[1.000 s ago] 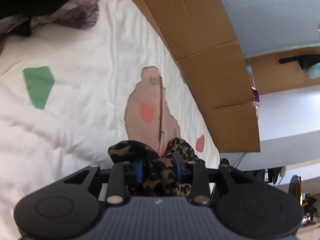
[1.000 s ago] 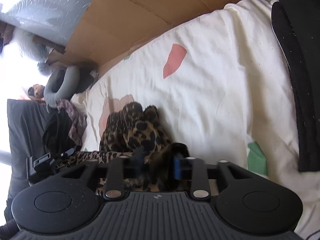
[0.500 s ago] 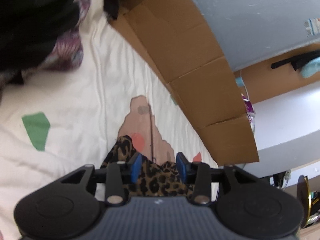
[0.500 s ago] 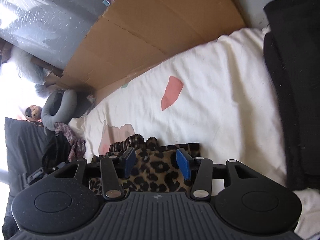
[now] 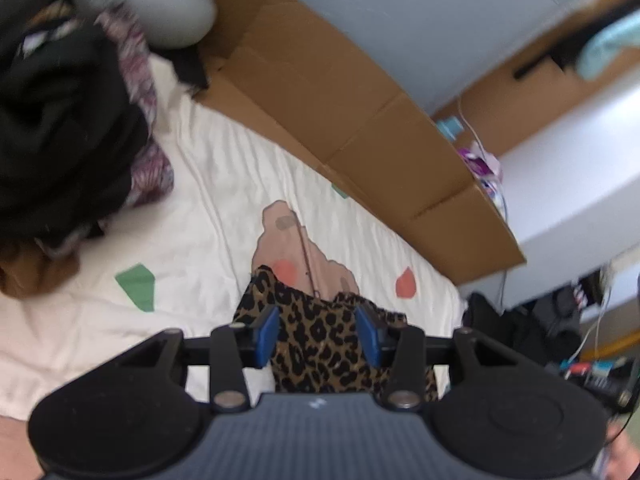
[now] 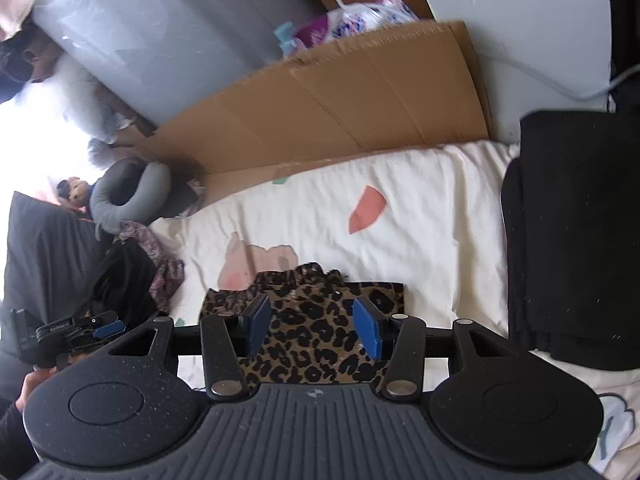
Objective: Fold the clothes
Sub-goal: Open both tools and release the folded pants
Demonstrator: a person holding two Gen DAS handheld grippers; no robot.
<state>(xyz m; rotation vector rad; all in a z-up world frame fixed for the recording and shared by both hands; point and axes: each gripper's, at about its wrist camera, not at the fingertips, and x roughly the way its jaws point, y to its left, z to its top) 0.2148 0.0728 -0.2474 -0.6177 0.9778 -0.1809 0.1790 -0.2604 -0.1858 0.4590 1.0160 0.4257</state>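
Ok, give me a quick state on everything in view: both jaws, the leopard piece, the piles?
left gripper: jaws opening, nothing pinched; leopard fabric shows below the gap
right gripper: jaws apart, pads clear of cloth
leopard-print garment: folded, lying flat on the bed
bedsheet: spread, lightly wrinkled
black folded stack: folded, stacked at one end of the bed
dark clothes heap: unfolded, bunched
cardboard: flattened, standing along the bed edge

The leopard-print brown-and-black fabric garment (image 6: 320,332) lies folded into a flat, roughly rectangular bundle on my cream patterned bedsheet (image 6: 420,240), its far edge bunched and ruffled over a pink patch.
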